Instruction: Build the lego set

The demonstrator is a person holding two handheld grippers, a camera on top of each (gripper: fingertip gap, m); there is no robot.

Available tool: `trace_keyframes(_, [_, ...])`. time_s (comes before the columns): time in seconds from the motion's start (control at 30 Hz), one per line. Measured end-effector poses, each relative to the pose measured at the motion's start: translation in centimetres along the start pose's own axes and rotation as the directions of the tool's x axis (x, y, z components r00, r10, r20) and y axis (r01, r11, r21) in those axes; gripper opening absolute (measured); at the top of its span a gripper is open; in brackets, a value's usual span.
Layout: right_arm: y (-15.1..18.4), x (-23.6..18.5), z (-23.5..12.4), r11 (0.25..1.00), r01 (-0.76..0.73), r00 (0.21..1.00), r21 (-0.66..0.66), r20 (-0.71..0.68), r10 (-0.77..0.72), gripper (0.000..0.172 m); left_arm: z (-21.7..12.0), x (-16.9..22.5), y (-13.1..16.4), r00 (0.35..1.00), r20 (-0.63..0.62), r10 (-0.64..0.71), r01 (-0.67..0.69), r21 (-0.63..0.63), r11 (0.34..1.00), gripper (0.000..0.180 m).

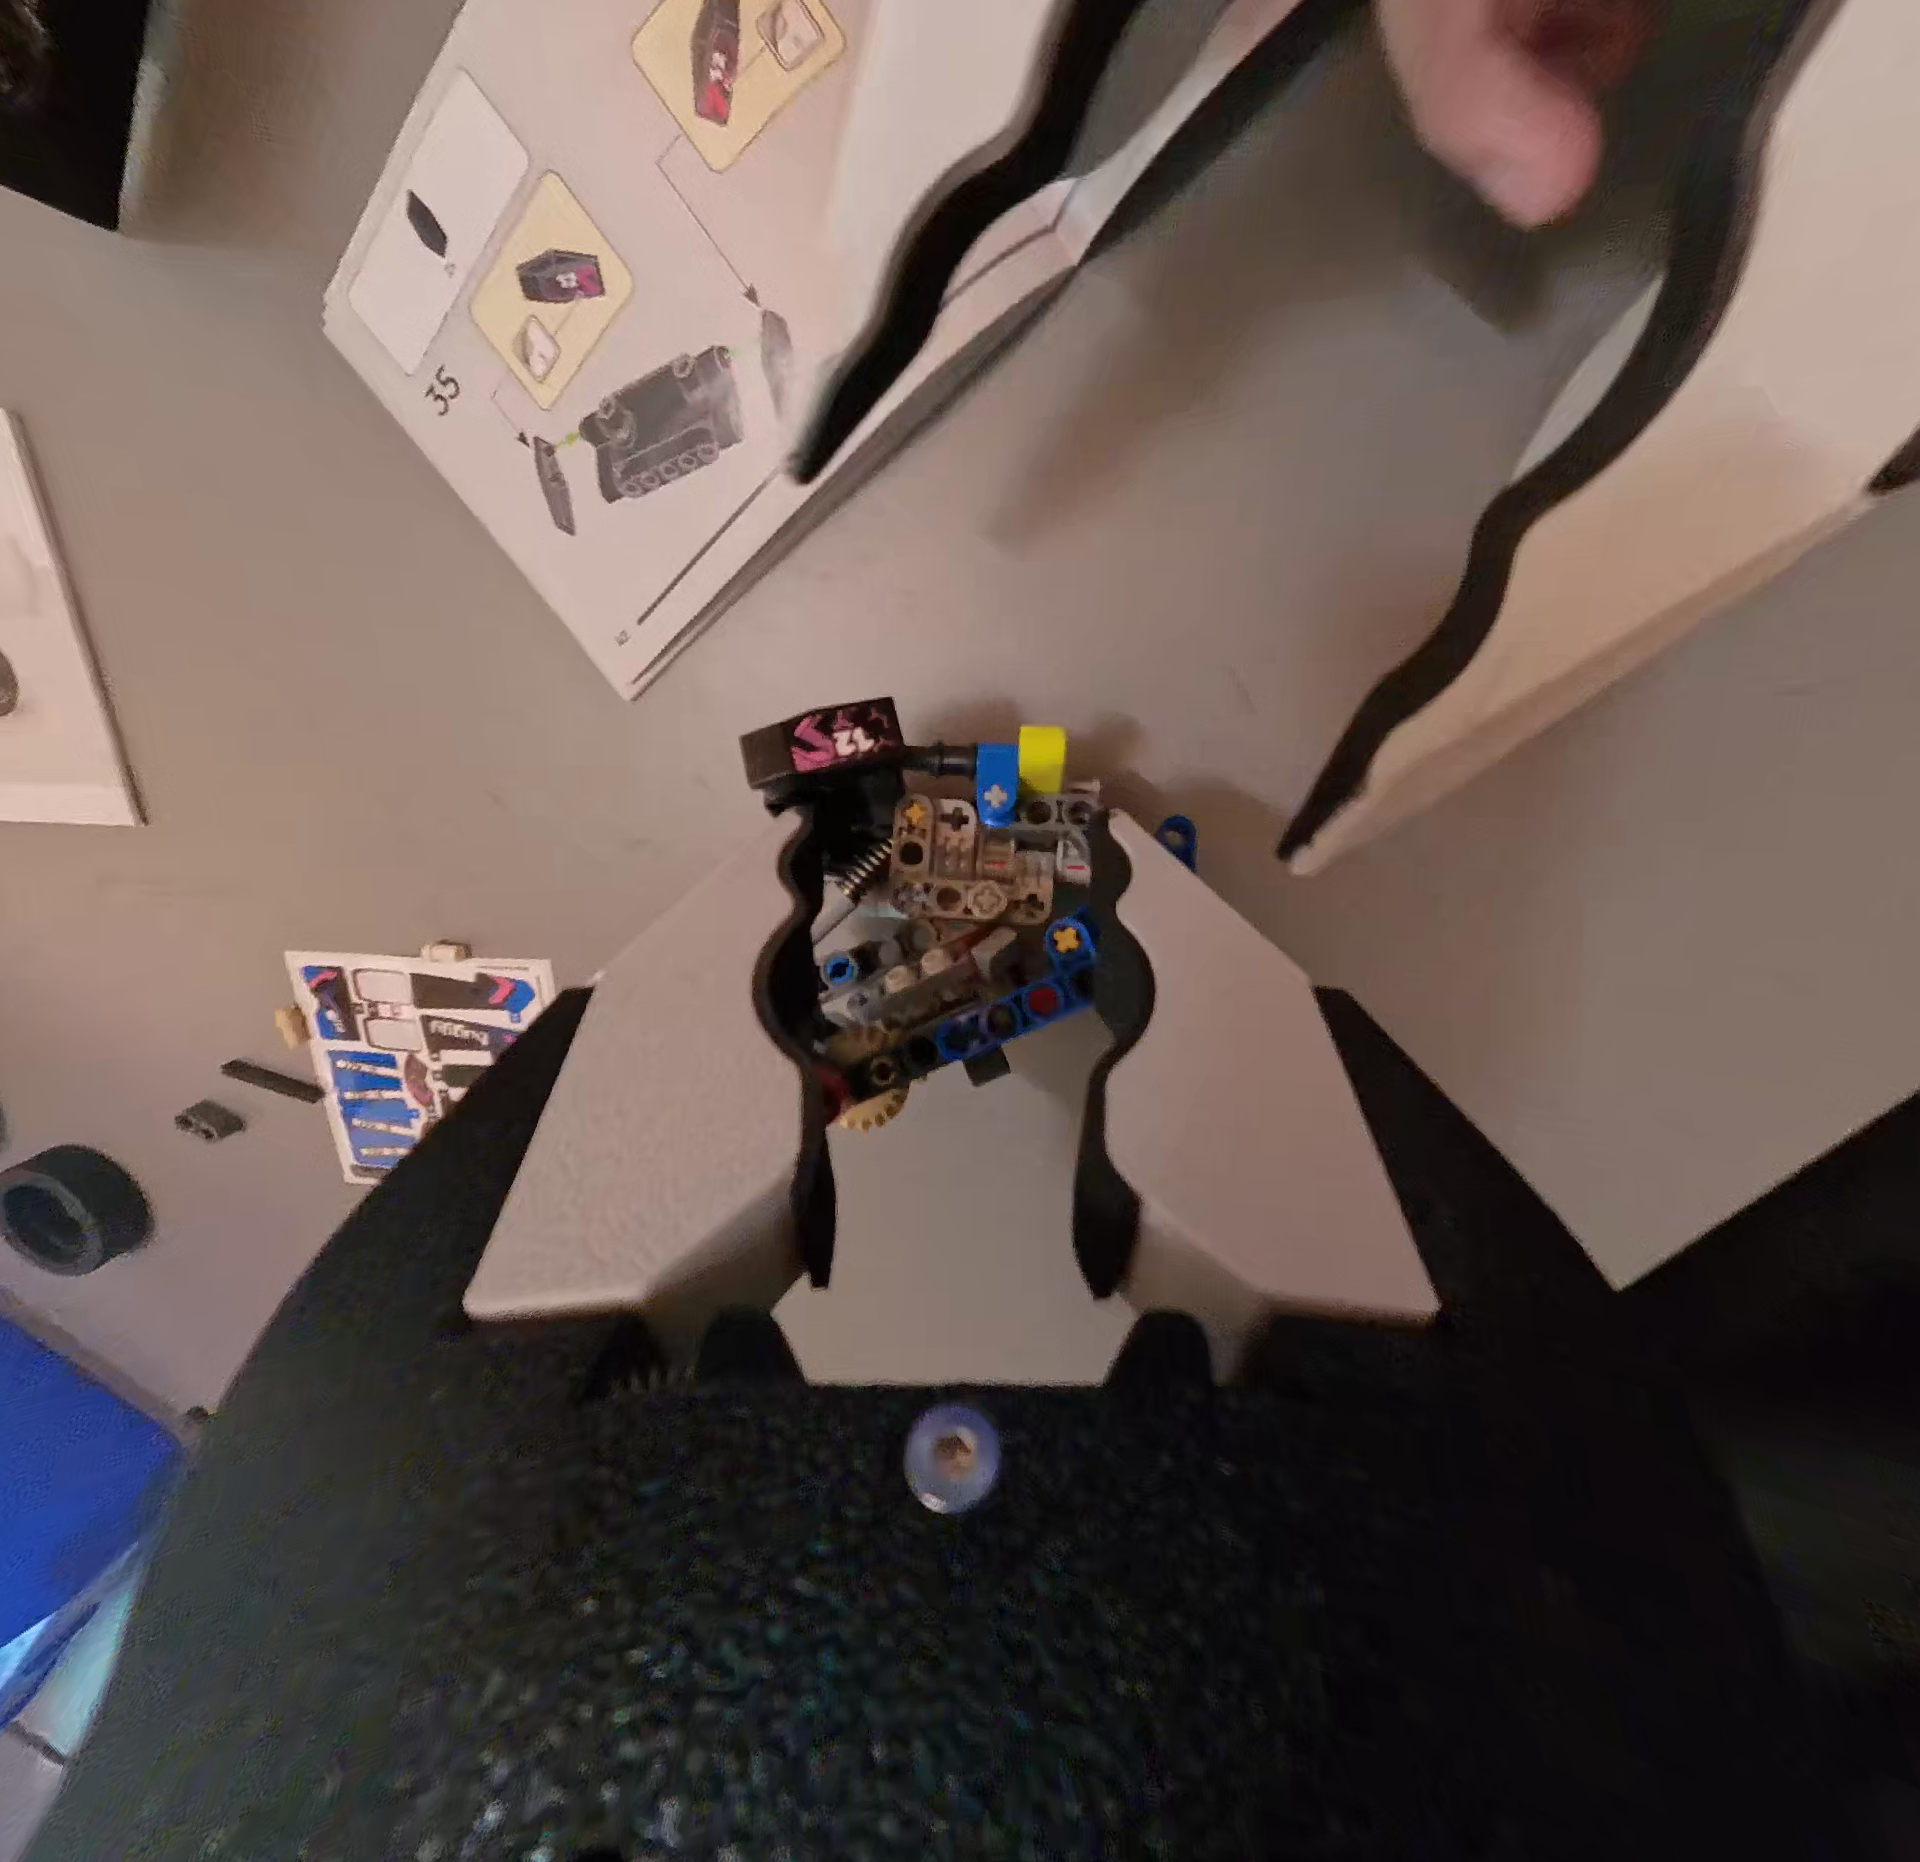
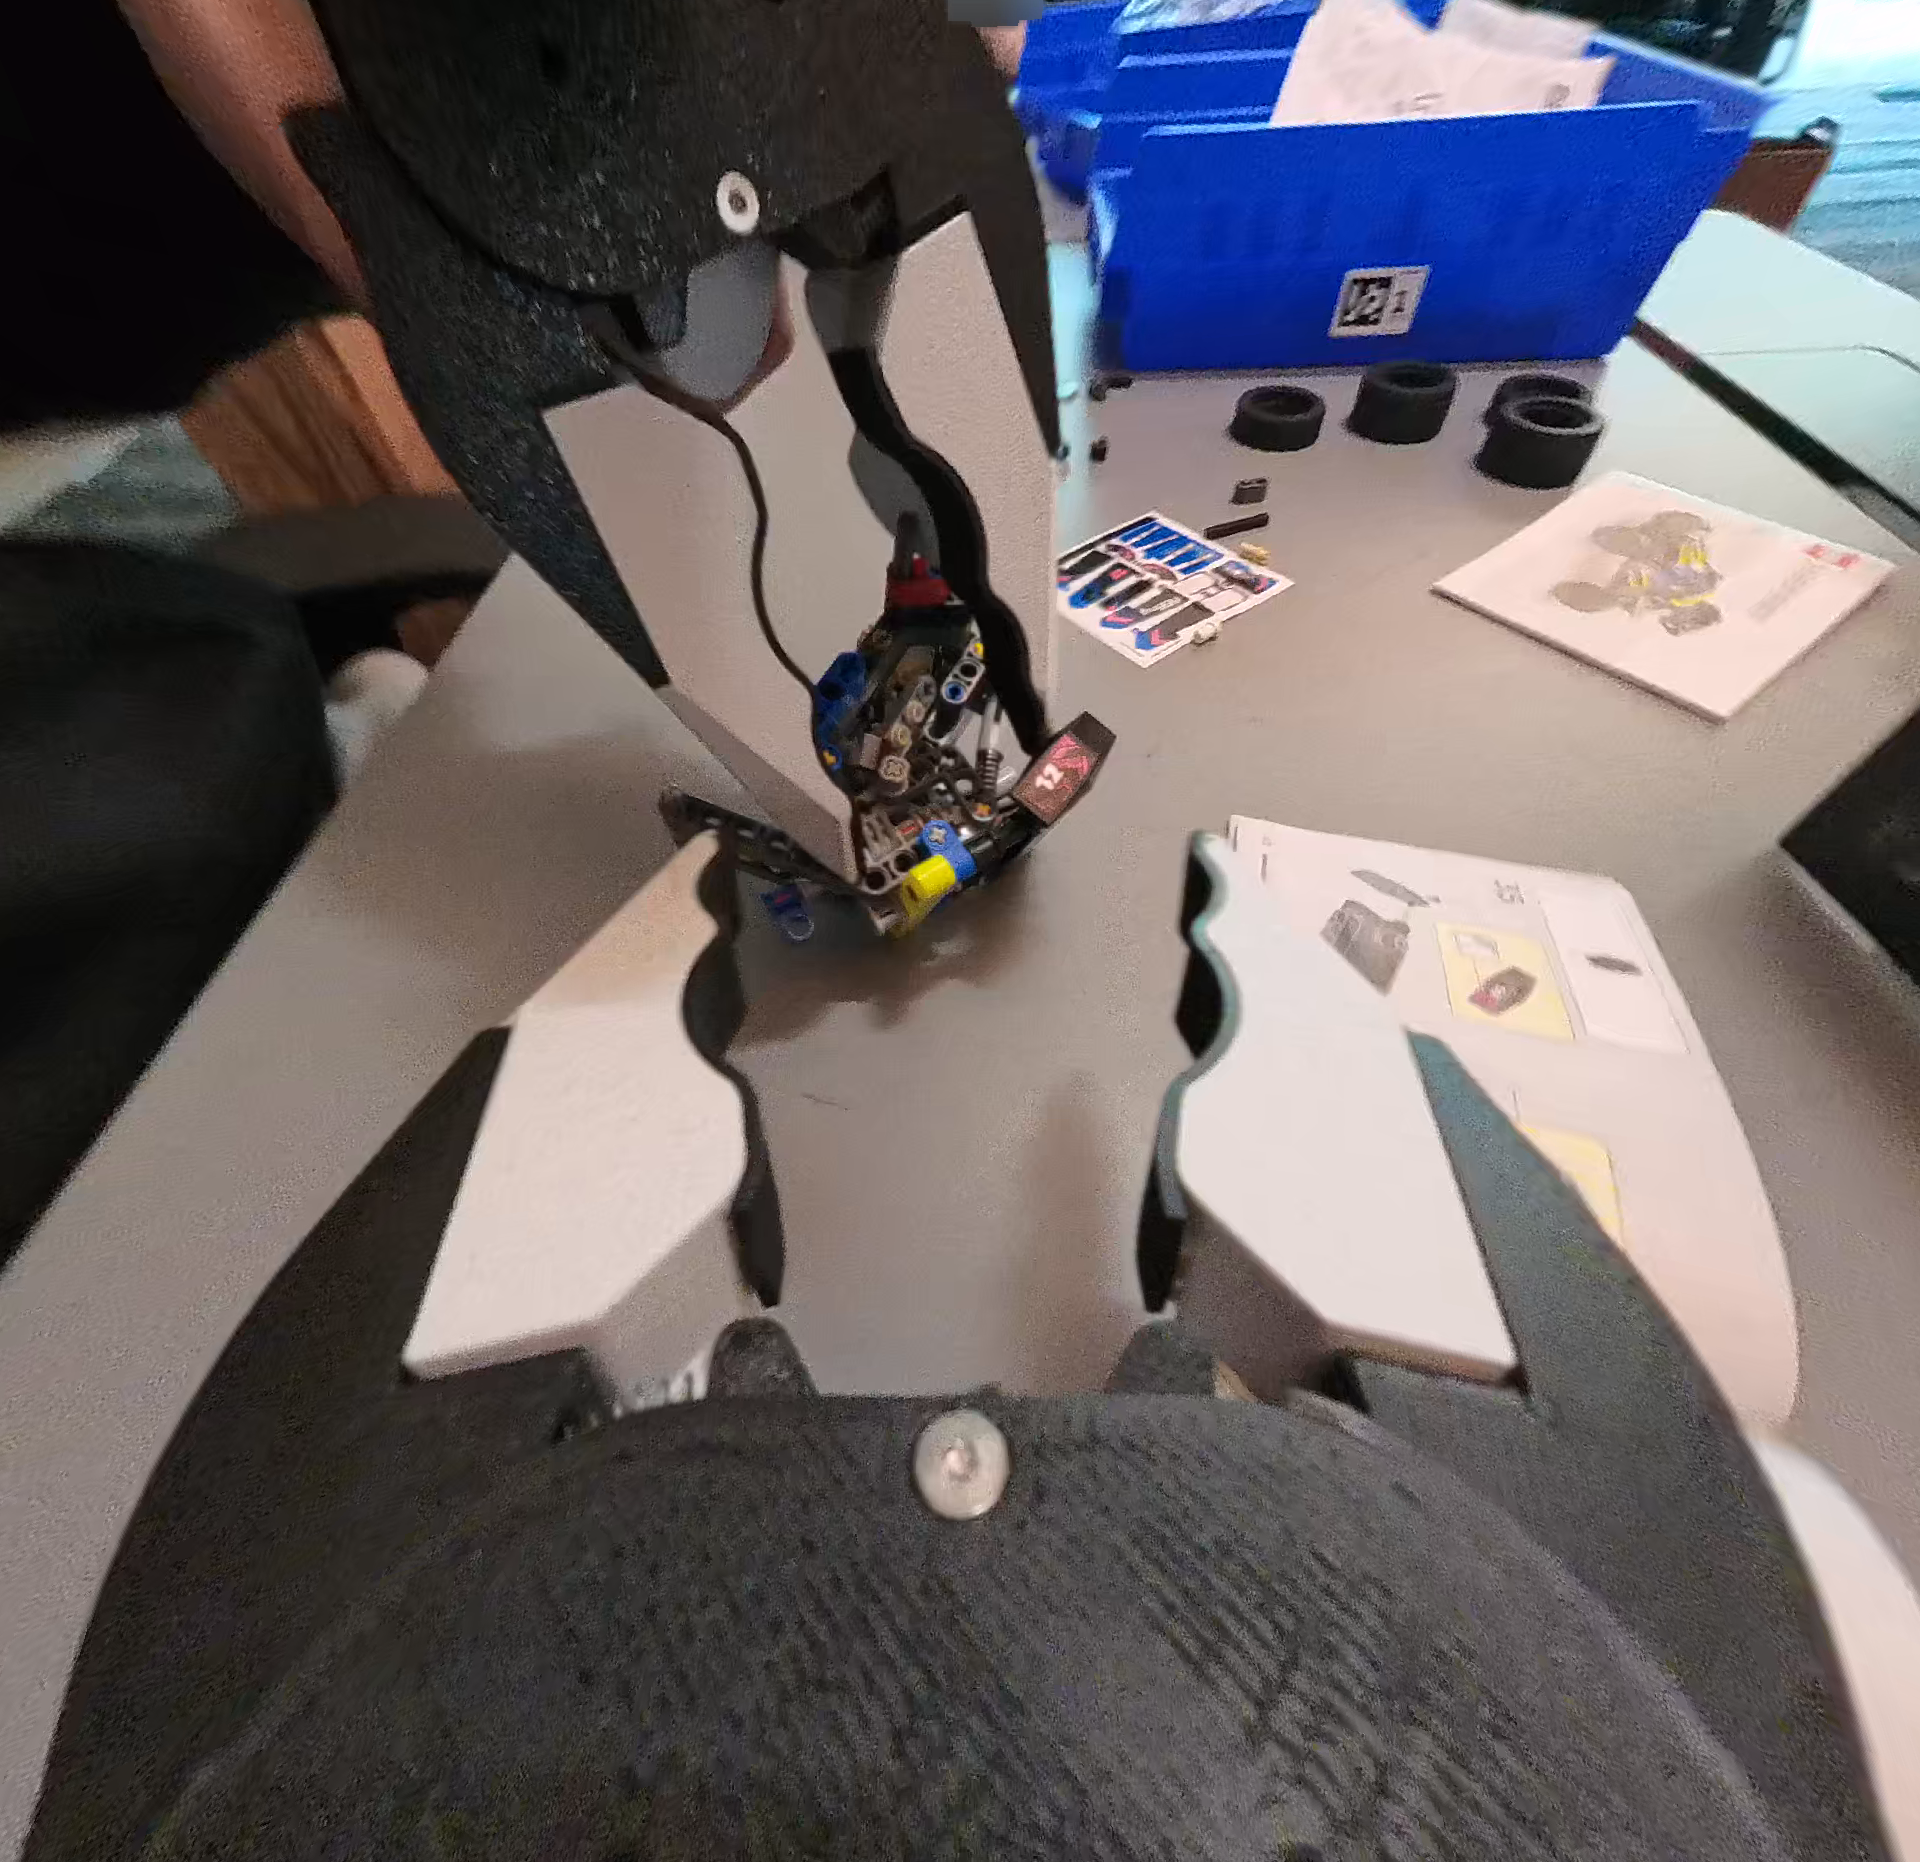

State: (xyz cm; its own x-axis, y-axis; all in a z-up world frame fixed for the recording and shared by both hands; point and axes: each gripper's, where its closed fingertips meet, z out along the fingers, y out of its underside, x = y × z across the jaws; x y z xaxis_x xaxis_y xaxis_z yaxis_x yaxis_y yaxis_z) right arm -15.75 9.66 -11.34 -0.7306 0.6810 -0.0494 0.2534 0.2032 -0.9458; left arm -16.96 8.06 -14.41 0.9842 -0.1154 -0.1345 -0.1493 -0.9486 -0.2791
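Grey table (image 2: 1351, 752) — brick model (image 1: 956, 919) upright, nose-down.

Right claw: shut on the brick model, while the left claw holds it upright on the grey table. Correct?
Not quite. The right claw is open and holds nothing, short of the brick model, as the right wrist view shows. The left claw does hold it upright on the grey table.

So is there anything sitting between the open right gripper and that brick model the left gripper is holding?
Nothing visible. The right gripper faces the brick model across bare grey table. The left gripper clamps the model from above; the instruction booklet lies off to one side.
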Motion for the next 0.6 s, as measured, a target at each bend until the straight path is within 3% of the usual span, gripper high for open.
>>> trace_keyframes(0.07, [0.4, 0.2, 1.1, 0.998, 0.043, 0.998, -0.048, 0.048, -0.040, 0.100, -0.1, -0.4, 0.0, 0.999, 0.036, 0.002, -0.003, 0.031, 1.000, 0.039])
trace_keyframes(0.13, [0.8, 0.9, 2.1, 0.994, 0.065, 0.993, -0.084, 0.099, -0.057, 0.105, -0.2, -0.5, 0.5, 0.998, 0.053, 0.030, -0.032, 0.043, 0.999, 0.034])
trace_keyframes(0.27, [1.1, -0.4, 3.6, 0.992, 0.092, 0.953, -0.085, 0.296, -0.063, 0.104, -0.7, 0.0, 1.0, 0.995, 0.079, 0.061, -0.071, 0.131, 0.989, 0.032])
trace_keyframes(0.37, [1.8, -1.2, 4.2, 0.970, 0.217, 0.907, -0.108, 0.390, -0.159, 0.106, -1.1, 0.5, 1.3, 0.994, 0.083, 0.077, -0.092, 0.198, 0.976, 0.033])
trace_keyframes(0.47, [3.1, -1.4, 5.0, 0.931, 0.326, 0.867, -0.165, 0.445, -0.225, 0.105, -1.3, 0.8, 1.5, 0.982, 0.097, 0.160, -0.179, 0.238, 0.955, 0.033])
trace_keyframes(0.6, [2.8, -2.6, 6.2, 0.918, 0.375, 0.834, -0.125, 0.477, -0.276, 0.094, -1.3, 0.8, 2.2, 0.942, 0.165, 0.291, -0.323, 0.226, 0.919, 0.034])
